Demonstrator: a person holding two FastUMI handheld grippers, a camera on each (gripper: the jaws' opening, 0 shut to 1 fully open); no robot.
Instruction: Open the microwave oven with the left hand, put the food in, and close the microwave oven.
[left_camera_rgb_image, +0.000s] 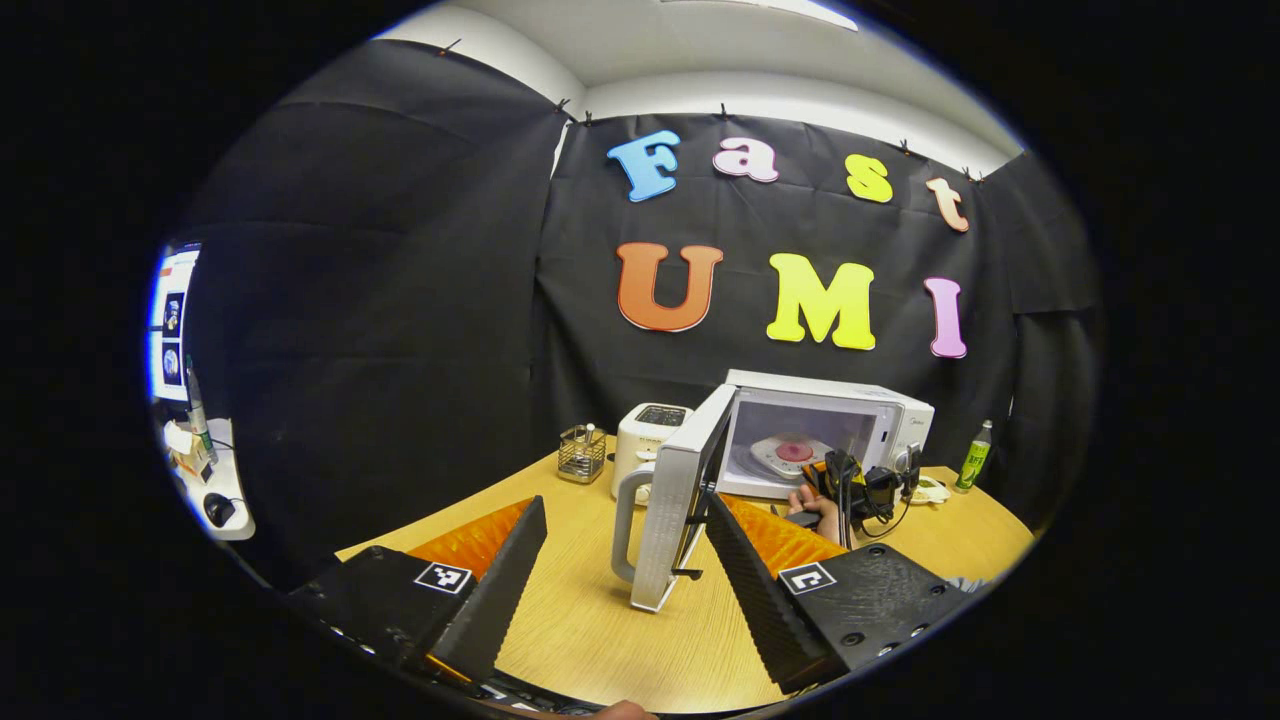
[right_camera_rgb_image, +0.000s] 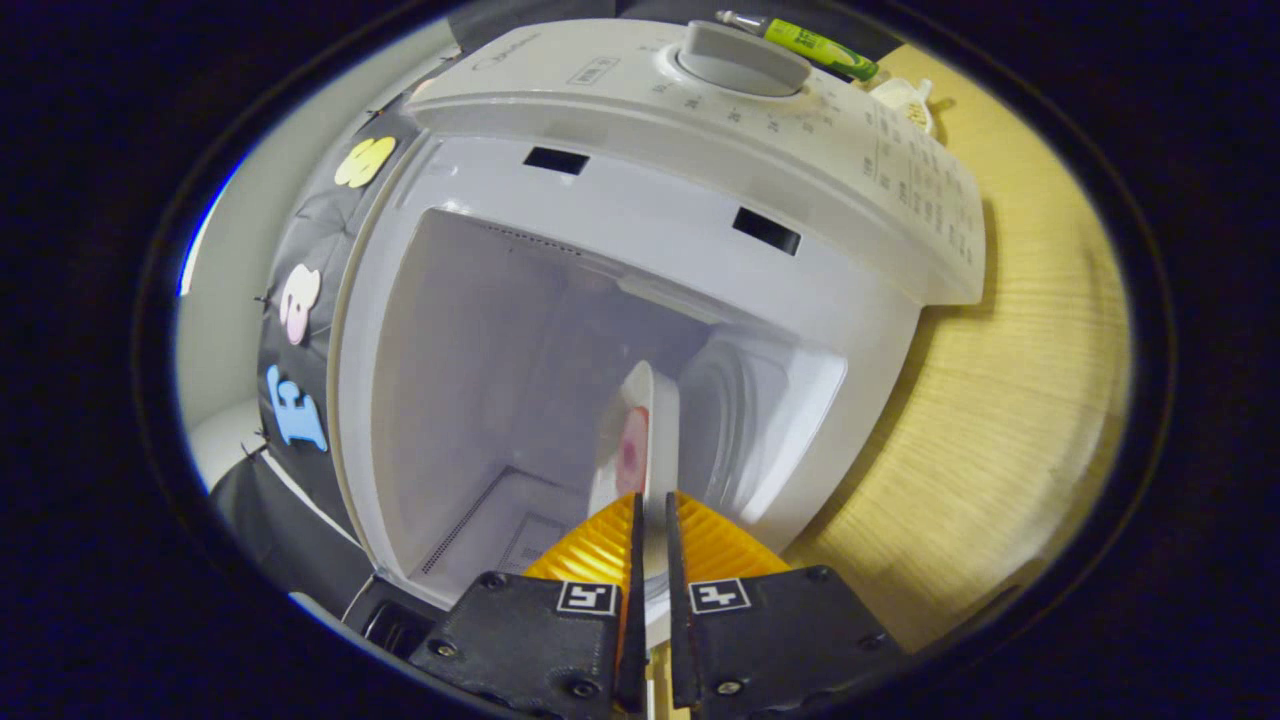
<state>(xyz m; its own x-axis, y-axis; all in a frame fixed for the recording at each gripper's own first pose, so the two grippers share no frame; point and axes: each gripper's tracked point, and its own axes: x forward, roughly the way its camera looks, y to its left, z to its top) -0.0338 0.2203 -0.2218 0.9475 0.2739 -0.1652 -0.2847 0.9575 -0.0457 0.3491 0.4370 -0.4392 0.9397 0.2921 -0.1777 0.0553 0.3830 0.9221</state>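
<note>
Plate (right_camera_rgb_image: 640, 440), rigid, breakable, slick, pinched edge-on at rim by right tongs (right_camera_rgb_image: 650, 560) inside microwave (right_camera_rgb_image: 700, 130) at frame centre; left tongs (left_camera_rgb_image: 625, 570) open, near door (left_camera_rgb_image: 675, 500).

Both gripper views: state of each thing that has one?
microwave door: swung wide open
microwave oven: cavity open, plate partly inside
plate of food: clamped by its rim, seen edge-on in the right gripper view
right tool: shut on the plate
left tool: open, holding nothing
toaster: slots look empty
</note>
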